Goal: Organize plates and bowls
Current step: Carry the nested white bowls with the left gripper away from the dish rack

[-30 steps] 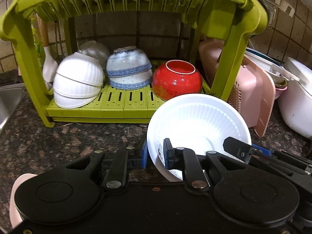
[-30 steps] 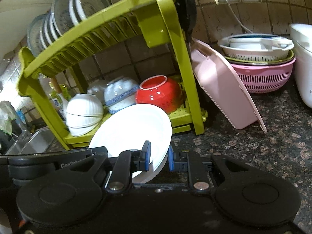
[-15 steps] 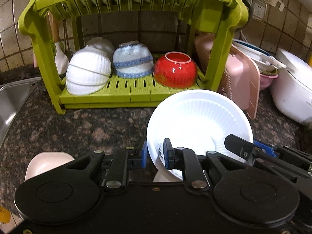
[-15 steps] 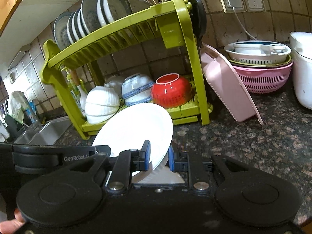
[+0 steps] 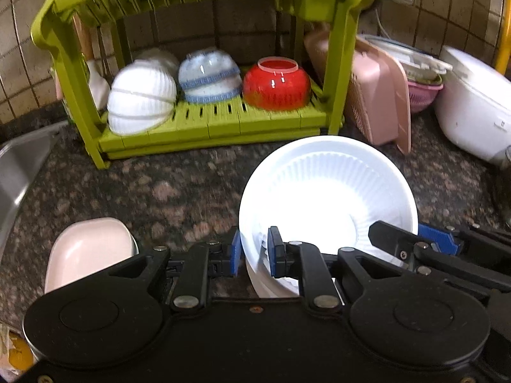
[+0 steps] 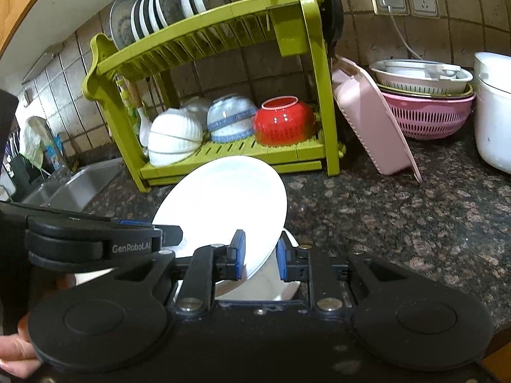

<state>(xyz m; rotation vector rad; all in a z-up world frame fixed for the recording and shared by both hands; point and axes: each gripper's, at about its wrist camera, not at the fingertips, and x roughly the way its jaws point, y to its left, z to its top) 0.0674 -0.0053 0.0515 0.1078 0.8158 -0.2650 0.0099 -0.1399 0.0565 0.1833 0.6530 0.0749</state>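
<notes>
A white ribbed deep plate (image 5: 325,198) is held tilted above the dark stone counter, in front of the green two-tier dish rack (image 5: 207,124). My left gripper (image 5: 254,250) is shut on its near-left rim. My right gripper (image 6: 259,257) is shut on its other rim, where the plate (image 6: 223,201) shows its smooth back. Under the plate lies a stack of white plates (image 5: 271,284). The rack's lower tier holds upturned white bowls (image 5: 140,102), blue-patterned bowls (image 5: 209,78) and a red bowl (image 5: 276,86). Several plates (image 6: 169,6) stand upright in the upper tier.
A pink rectangular dish (image 5: 86,249) sits near my left gripper, and a steel sink (image 5: 19,166) lies at the far left. A pink basket (image 5: 377,95) leans on the rack's right leg. Beyond it are stacked colanders (image 6: 428,115) and a white cooker (image 5: 472,108). A hand (image 6: 12,354) shows at lower left.
Both grippers have drawn back from the rack with the white plate still between them. The pink dish and more of the counter have come into view.
</notes>
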